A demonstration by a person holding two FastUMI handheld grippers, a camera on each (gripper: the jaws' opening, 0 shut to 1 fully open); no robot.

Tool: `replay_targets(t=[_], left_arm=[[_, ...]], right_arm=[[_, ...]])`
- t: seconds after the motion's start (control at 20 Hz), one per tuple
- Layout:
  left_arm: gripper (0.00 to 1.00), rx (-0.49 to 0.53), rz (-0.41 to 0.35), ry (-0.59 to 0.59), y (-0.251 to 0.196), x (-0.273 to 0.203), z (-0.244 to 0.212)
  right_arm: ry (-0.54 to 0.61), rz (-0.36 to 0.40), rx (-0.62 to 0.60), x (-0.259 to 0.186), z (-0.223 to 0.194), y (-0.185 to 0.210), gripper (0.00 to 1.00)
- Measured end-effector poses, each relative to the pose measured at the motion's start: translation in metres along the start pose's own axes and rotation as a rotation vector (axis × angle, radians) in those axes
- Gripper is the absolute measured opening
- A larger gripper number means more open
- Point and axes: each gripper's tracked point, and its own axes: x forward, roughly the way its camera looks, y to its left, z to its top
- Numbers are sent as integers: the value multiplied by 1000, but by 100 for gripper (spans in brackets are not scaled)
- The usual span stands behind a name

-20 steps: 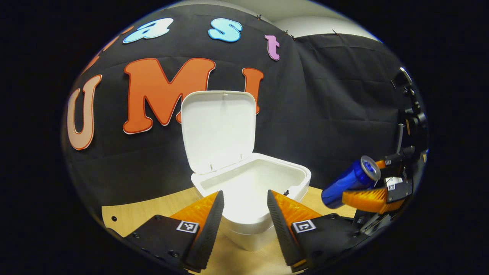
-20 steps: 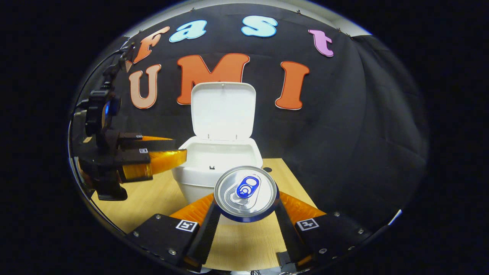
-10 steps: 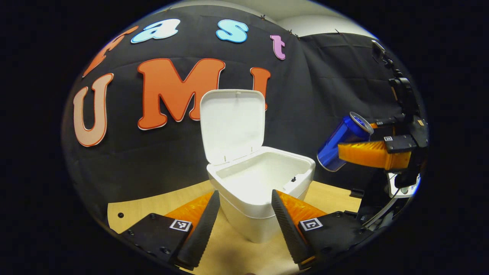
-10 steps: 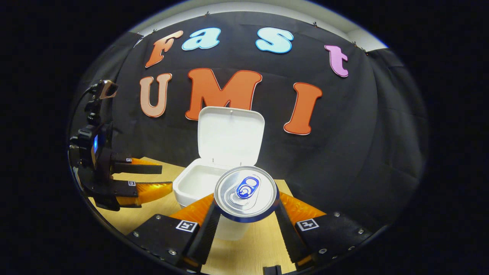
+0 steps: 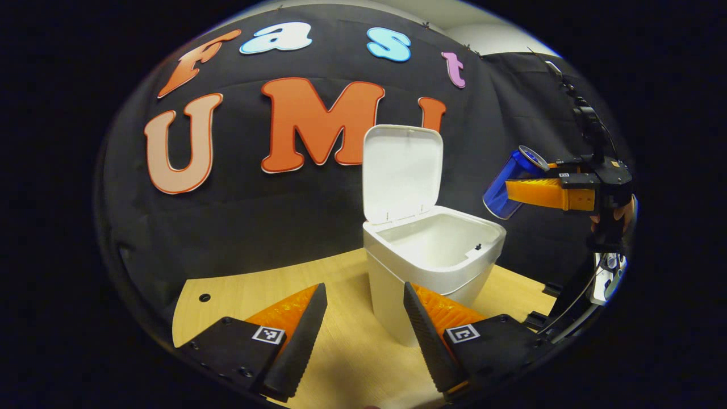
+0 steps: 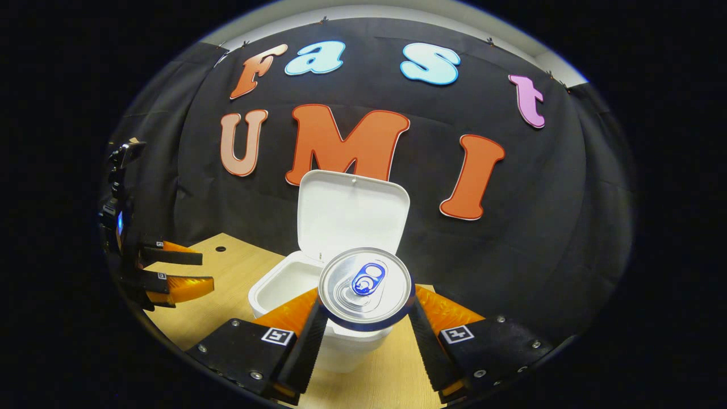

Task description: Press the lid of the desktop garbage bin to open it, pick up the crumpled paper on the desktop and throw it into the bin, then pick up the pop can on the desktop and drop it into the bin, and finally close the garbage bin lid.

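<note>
My right gripper (image 6: 366,318) has both fingers clamped on the pop can (image 6: 365,287), its silver top facing the camera, held in the air above and beside the bin (image 5: 434,250). My left gripper (image 5: 363,324) has its jaws apart with nothing between them, low over the wooden desktop (image 5: 250,292) just in front of the bin. The bin's white lid (image 5: 402,170) stands upright and open against the black cloth wall (image 5: 272,210).
</note>
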Motion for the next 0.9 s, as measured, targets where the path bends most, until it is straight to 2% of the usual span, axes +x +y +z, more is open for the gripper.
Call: replay_targets(t=[0.15,0.2,0.5,0.6,0.85,0.9], left_arm=[[88,-13,68,-6,15,-10,-2],[88,-21,91,-8,19,-12,-2],[85,-54,217,7,34,-28,-20],[88,-65,250,16,37,-33,-24],[88,-220,304,34,45,-44,-35],[90,-244,309,43,47,-45,-37]], right_arm=[[14,34,-10,12,-6,5,74],[20,48,-12,16,-9,7,79],[72,115,-25,38,-35,12,80],[89,125,-27,45,-41,10,81],[132,150,-19,53,-53,8,83],[135,144,-17,54,-52,7,83]])
